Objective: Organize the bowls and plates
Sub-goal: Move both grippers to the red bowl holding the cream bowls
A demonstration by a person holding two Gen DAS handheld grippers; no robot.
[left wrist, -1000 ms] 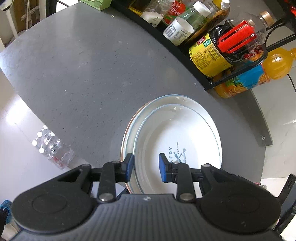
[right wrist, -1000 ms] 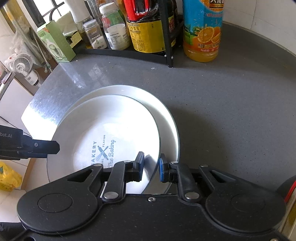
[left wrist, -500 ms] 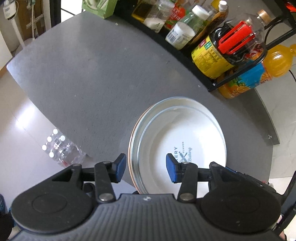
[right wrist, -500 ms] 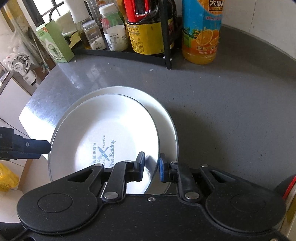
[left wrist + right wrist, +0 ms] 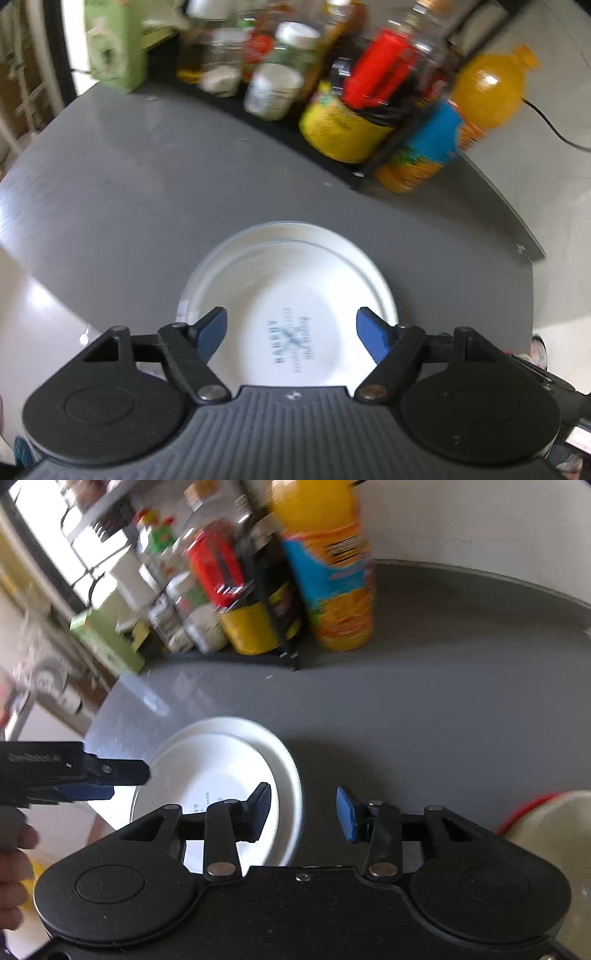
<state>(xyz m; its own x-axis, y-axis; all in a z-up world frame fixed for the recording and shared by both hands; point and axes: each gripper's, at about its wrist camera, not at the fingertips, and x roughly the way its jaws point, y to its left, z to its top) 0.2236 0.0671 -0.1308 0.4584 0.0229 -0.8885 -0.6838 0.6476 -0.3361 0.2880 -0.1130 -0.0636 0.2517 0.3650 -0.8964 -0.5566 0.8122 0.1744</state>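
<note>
Two white plates lie stacked on the grey counter. The upper plate (image 5: pixel 295 295) (image 5: pixel 207 771) carries a blue bakery print, and the larger lower plate (image 5: pixel 236 240) (image 5: pixel 286 771) shows around its rim. My left gripper (image 5: pixel 291 334) hovers open above the near edge of the stack, touching nothing. From the right wrist camera, the left gripper's fingers (image 5: pixel 110 775) reach in at the left. My right gripper (image 5: pixel 303 812) is open, empty, just right of the stack's rim. A pale bowl (image 5: pixel 550 834) with a red edge sits at the right.
A black wire rack (image 5: pixel 369 162) (image 5: pixel 280 642) at the back holds jars, sauce bottles and a yellow-labelled bottle. An orange juice bottle (image 5: pixel 450 122) (image 5: pixel 328 572) stands beside it. A green box (image 5: pixel 110 44) sits at the far left. The counter (image 5: pixel 129 184) ends near the plates.
Both grippers opened and let go of the upper plate, which now rests on the lower one. Both have pulled back and tilted up; the right one shifted to the right.
</note>
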